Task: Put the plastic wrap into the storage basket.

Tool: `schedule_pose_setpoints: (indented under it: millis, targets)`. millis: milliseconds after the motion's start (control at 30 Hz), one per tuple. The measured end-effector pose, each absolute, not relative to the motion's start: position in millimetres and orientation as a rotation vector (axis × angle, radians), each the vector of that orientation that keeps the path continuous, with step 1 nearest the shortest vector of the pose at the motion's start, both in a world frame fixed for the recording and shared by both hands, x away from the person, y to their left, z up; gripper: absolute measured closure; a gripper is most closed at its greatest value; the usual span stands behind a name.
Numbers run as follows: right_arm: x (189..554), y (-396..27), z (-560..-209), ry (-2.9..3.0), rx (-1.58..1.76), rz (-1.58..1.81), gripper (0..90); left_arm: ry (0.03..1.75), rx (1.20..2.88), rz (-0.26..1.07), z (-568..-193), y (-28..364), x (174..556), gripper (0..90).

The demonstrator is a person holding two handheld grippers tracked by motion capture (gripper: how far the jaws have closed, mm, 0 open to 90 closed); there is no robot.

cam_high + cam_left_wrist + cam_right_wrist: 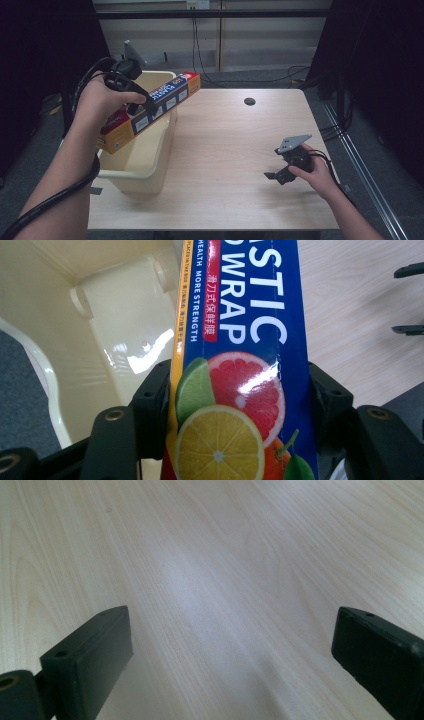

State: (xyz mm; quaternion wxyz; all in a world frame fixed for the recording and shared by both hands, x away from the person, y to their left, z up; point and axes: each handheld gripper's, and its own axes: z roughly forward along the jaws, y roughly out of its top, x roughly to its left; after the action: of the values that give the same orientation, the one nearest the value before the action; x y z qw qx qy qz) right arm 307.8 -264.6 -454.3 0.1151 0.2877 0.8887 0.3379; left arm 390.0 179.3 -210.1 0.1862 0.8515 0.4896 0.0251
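**A:** What was the biggest thing there?

**B:** A pale wooden table (225,150). At its left edge stood a cream plastic tub (150,150), open at the top.

**A:** And the box?

**B:** A long blue and orange box of plastic wrap (150,107) hung slanted above the tub, its far end out over the tub's back rim, touching neither tub nor table. The left gripper (131,97) was clamped across its width near the middle, probably so the long box would stay balanced while being carried over the tub.

**A:** What did the left gripper view add?

**B:** Close up, the black jaws pressed both long sides of the box (240,390), citrus slices printed on it, with the tub's bare, glossy inside (100,340) below. The high view gave only the tub's outline.

**A:** The other hand?

**B:** The right gripper (281,173) rested low over the table, well right of the tub, seemingly waiting. Its own view showed jaws wide apart, bare wood grain (215,580) between them.
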Motion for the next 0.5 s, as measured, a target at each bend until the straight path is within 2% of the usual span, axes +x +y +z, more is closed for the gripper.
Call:
schedule_pose_setpoints:
  millis: [500]
  targets:
    - [308, -262, -457, 2.616, 0.826, 0.969, 3.0, 1.47, 2.348, 0.106, -206, 196, 383, 40.4]
